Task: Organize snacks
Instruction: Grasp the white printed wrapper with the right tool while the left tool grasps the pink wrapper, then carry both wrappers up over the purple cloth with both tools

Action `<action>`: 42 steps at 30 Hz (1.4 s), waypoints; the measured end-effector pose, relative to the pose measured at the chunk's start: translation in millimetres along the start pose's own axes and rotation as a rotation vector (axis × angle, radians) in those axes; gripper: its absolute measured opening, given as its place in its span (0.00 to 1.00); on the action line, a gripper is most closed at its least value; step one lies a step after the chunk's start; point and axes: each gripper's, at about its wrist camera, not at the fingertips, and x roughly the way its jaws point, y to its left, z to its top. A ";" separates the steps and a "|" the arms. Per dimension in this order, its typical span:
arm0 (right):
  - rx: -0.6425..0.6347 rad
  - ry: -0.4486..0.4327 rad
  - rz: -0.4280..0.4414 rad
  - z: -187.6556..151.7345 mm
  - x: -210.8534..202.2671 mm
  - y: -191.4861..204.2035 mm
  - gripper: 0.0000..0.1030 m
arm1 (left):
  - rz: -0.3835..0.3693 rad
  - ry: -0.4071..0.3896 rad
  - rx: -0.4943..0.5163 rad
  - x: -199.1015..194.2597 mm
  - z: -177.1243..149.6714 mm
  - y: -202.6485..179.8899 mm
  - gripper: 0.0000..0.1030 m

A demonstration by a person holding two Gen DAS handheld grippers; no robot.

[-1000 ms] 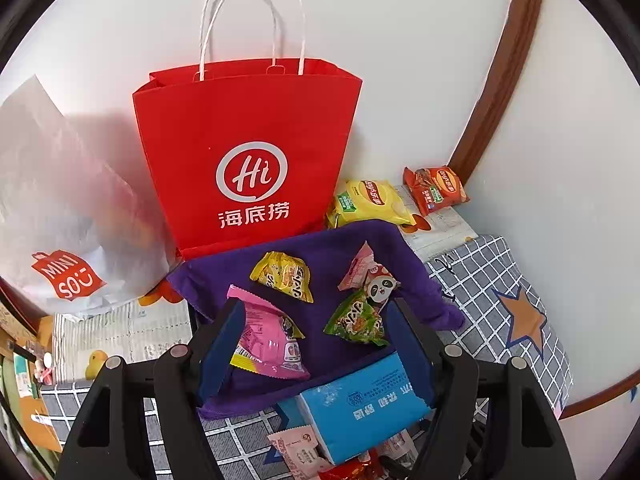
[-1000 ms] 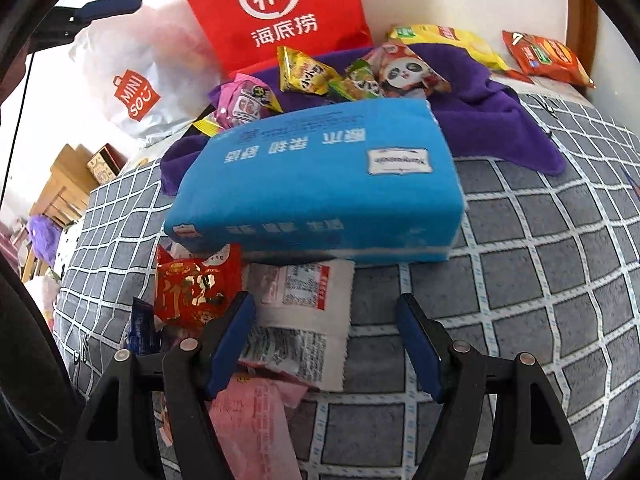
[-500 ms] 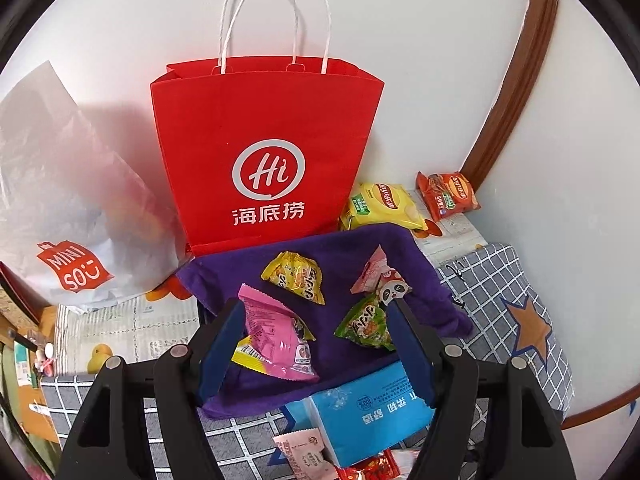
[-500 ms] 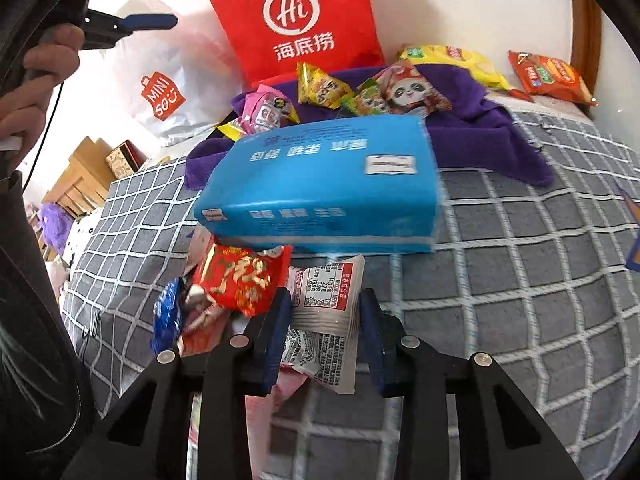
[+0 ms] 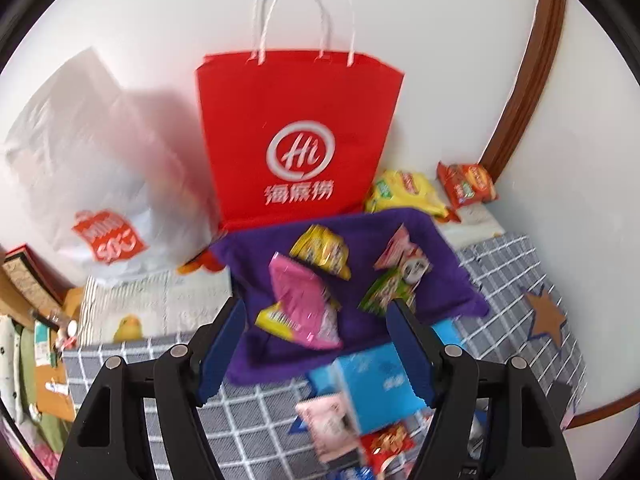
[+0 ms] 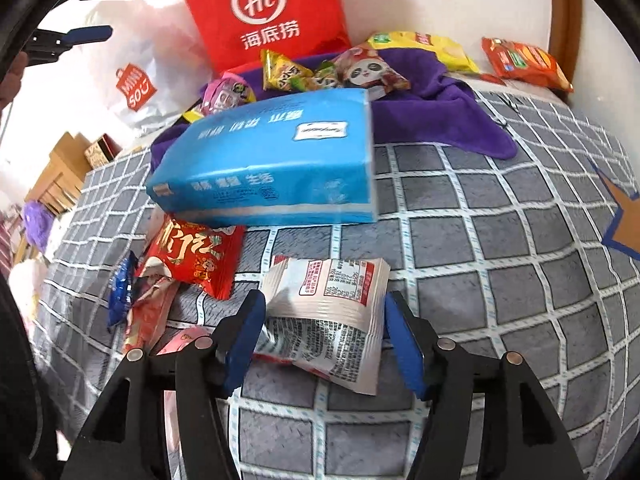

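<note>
From the left wrist, the left gripper (image 5: 316, 344) has its two blue fingers apart with nothing between them, up over the near edge of a purple cloth (image 5: 448, 276). On the cloth lie a pink snack (image 5: 300, 304), a yellow snack (image 5: 320, 250) and a panda snack (image 5: 404, 268). A red paper bag (image 5: 296, 136) stands at the far side against the wall, with a white plastic bag (image 5: 100, 184) to its left. A blue tissue pack (image 5: 376, 384) lies near, on the checked sheet (image 5: 508, 264). This view is a little blurry. From the right wrist, the right gripper (image 6: 324, 340) has just been opening. A white snack packet (image 6: 332, 308) lies on the sheet between its fingers, and the left blue finger (image 6: 244, 336) is at the packet's edge, but the right one stands a little off it. To the left of the packet lies a red snack (image 6: 196, 256). Farther away is the blue tissue pack, then the purple cloth with its snacks. A yellow chip bag (image 6: 432, 48) and an orange packet (image 6: 524, 60) sit far right by the wall.
</note>
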 end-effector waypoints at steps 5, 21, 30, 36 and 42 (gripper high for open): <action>-0.005 -0.012 -0.006 2.5 0.7 1.9 0.38 | -0.034 0.072 -0.033 12.3 -43.9 12.9 0.69; 0.022 -0.055 -0.025 -13.8 -34.0 -30.6 0.33 | -0.093 0.254 -0.137 91.7 -129.3 18.5 0.65; 0.015 -0.057 -0.019 -14.4 -33.2 -35.1 0.33 | -0.136 0.240 -0.132 101.1 -134.1 17.7 0.39; 0.032 -0.059 -0.018 -13.9 -35.1 -38.6 0.34 | 0.024 0.235 -0.057 91.9 -141.1 19.2 0.46; 0.028 -0.040 -0.060 -12.4 -23.4 -37.5 0.46 | 0.092 0.224 -0.008 101.9 -146.3 9.5 0.55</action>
